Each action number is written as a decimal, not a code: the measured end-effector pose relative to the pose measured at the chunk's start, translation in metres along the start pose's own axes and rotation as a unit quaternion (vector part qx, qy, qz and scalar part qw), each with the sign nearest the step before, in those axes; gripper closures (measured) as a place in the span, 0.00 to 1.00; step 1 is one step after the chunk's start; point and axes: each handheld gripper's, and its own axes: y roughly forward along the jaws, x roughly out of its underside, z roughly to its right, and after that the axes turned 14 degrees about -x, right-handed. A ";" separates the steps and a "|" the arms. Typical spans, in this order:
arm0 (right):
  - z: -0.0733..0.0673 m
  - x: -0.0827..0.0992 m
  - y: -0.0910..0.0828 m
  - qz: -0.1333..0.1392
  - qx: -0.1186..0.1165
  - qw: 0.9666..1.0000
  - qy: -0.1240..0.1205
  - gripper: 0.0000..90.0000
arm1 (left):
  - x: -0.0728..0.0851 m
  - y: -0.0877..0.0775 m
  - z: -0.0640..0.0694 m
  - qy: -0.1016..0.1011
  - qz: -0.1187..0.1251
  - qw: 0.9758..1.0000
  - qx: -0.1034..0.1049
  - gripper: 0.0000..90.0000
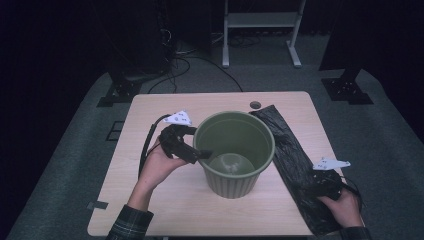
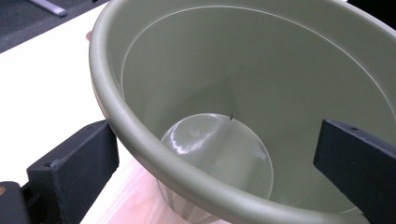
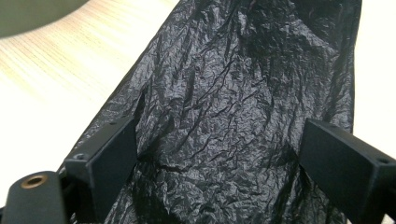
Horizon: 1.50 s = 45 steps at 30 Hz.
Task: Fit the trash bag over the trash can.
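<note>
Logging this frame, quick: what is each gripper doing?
Left gripper: open, jaws astride the green bin rim.
Right gripper: open over the black bag.

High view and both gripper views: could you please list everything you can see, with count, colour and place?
Bin: one, olive green, upright at the table's middle, nothing inside.
Plastic bag: one, black, crinkled, lying flat along the table's right side beside the bin.
Table: one, light wood, with a round hole near its far edge.
Stand frame: one, white, on the grey floor beyond the table.
Cables: several, black, on the floor at the far left.
Left gripper: one, black, open, one jaw inside and one outside the bin's left rim.
Right gripper: one, black, open, jaws either side of the bag's near end.
</note>
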 end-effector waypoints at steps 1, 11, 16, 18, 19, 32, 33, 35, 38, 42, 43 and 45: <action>0.000 0.000 0.000 0.000 0.000 1.000 0.000 0.11 | 0.000 0.001 0.003 0.001 0.001 1.000 0.003 0.00; 0.000 0.000 0.000 -0.001 0.001 1.000 0.001 0.11 | -0.002 -0.005 0.005 -0.004 0.024 1.000 -0.003 0.00; 0.000 0.000 0.000 -0.002 -0.001 1.000 -0.001 0.11 | 0.001 -0.022 -0.003 -0.016 0.047 0.999 -0.016 0.00; 0.000 0.000 0.000 -0.002 -0.001 1.000 -0.001 0.11 | 0.005 -0.029 -0.005 -0.015 0.053 0.998 -0.022 0.00; 0.000 0.000 0.000 -0.002 -0.001 1.000 -0.001 0.11 | 0.006 -0.031 -0.006 -0.016 0.057 0.998 -0.022 0.00; -0.001 0.000 -0.001 -0.002 -0.001 1.000 0.000 0.11 | -0.010 -0.005 -0.017 -0.009 0.035 0.999 -0.010 0.04; -0.001 0.000 -0.001 -0.001 -0.001 1.000 0.000 0.11 | -0.012 -0.001 -0.019 -0.010 0.034 0.999 -0.009 0.07; 0.000 0.001 -0.001 -0.001 -0.002 1.000 -0.001 0.11 | -0.017 0.007 -0.025 -0.008 0.032 0.999 -0.008 0.14; 0.000 0.001 -0.001 -0.001 -0.002 1.000 -0.001 0.11 | -0.023 0.014 -0.031 -0.004 0.032 0.999 -0.006 0.30; 0.000 0.001 -0.001 -0.001 -0.002 1.000 -0.001 0.11 | -0.034 0.023 -0.037 0.002 0.025 1.000 -0.002 0.42; 0.000 0.001 -0.001 -0.001 -0.002 1.000 -0.002 0.11 | -0.036 0.025 -0.038 0.004 0.022 1.000 -0.002 0.45; 0.000 0.001 -0.001 -0.001 -0.003 1.000 -0.002 0.11 | -0.040 0.031 -0.038 0.013 0.013 1.000 -0.002 0.51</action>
